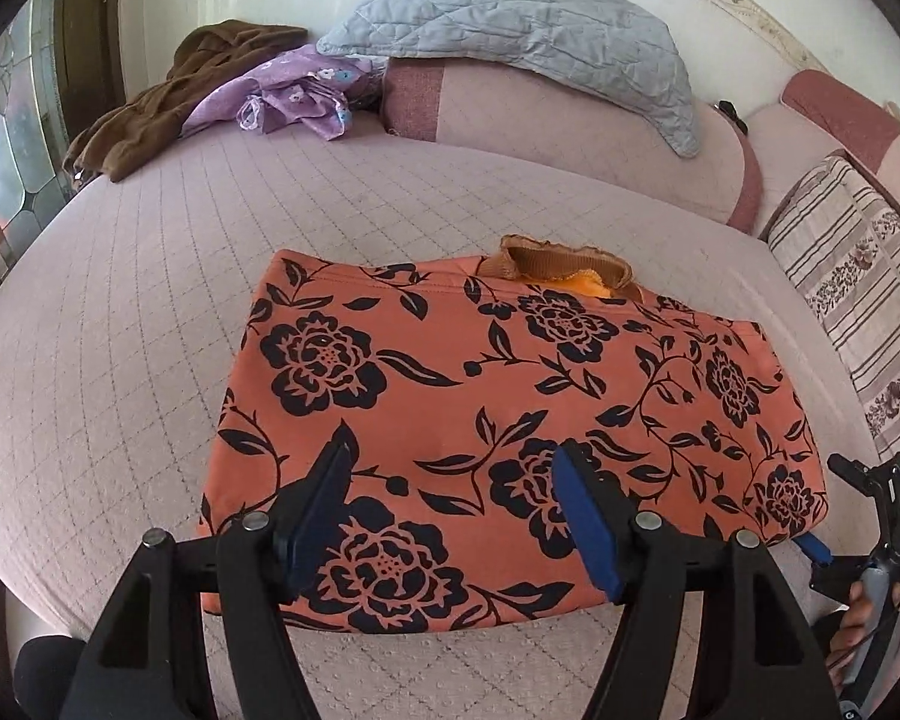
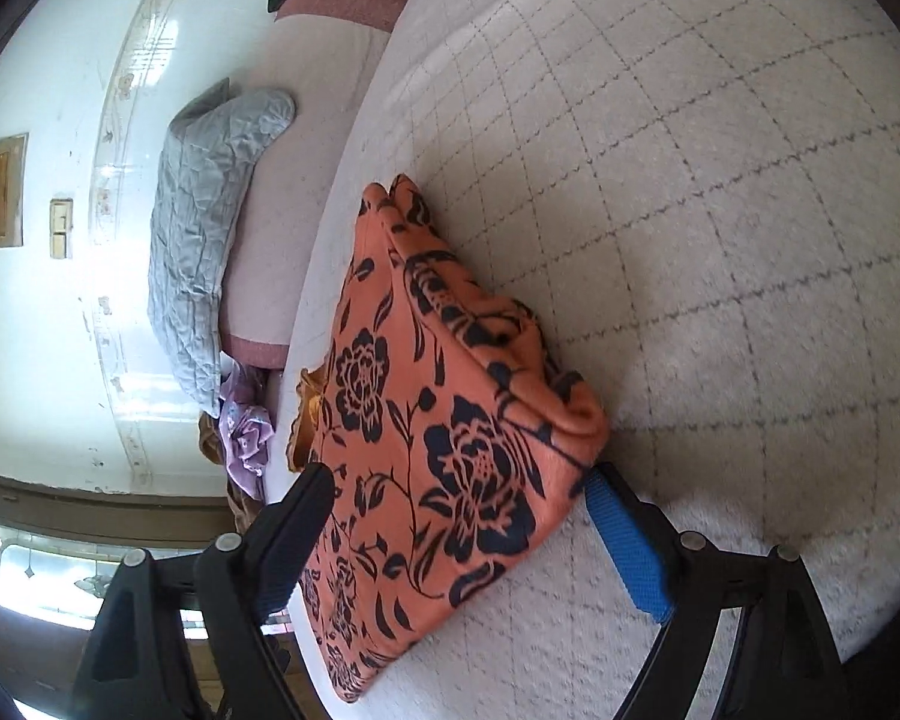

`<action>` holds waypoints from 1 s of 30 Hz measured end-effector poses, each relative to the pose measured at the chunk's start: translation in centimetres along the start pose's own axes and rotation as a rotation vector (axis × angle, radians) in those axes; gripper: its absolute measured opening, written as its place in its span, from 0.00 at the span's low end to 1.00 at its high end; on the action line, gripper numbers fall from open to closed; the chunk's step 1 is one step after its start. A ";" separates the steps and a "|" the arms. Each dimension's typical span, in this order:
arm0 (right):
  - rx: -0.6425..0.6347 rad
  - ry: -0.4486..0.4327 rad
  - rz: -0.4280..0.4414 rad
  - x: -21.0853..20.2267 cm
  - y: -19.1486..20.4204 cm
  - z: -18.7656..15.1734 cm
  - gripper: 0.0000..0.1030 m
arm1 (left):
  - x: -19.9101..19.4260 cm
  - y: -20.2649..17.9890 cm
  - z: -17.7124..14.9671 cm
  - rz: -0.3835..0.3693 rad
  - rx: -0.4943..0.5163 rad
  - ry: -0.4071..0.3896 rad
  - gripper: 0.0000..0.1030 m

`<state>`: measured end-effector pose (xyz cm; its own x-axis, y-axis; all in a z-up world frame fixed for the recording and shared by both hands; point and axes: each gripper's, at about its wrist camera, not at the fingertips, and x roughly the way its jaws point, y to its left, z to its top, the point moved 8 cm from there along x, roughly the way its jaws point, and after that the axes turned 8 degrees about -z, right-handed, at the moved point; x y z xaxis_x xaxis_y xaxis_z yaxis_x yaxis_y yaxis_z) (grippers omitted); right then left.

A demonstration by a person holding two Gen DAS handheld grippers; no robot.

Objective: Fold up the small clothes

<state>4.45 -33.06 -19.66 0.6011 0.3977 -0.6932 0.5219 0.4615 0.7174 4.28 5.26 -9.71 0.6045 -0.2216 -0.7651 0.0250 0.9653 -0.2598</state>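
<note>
An orange garment with black flowers (image 1: 498, 414) lies folded into a rectangle on the quilted bed (image 1: 120, 360). A brown ribbed collar (image 1: 561, 267) sticks out at its far edge. My left gripper (image 1: 450, 468) is open and hovers over the garment's near edge, holding nothing. My right gripper (image 1: 810, 543) shows at the garment's near right corner. In the right wrist view the camera is rolled sideways; the right gripper (image 2: 459, 486) is open, its jaws straddling the garment's folded corner (image 2: 480, 420), one above and one against the bed (image 2: 720, 240).
A brown garment (image 1: 150, 114) and a purple floral one (image 1: 288, 90) lie bunched at the bed's far left. A grey quilted pillow (image 1: 510, 30) rests on pink bolsters (image 1: 570, 132) along the wall. A striped cushion (image 1: 858, 294) is at the right.
</note>
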 end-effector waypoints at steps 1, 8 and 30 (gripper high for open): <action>0.005 -0.002 0.002 0.0 -0.1 0.2 0.85 | 0.5 0.1 0.2 0.003 0.001 0.003 0.68; -0.079 -0.019 -0.044 0.8 1.1 0.8 0.59 | 2.3 -0.7 0.9 0.007 0.010 0.012 0.68; -0.348 0.073 -0.042 2.5 6.5 8.3 0.94 | 10.0 -3.2 -0.3 0.064 0.099 0.146 0.74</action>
<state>14.35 -35.60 -16.14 0.5319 0.4223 -0.7340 0.3001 0.7166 0.6297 10.05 -0.08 -16.72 0.4852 -0.1702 -0.8577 0.0727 0.9853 -0.1545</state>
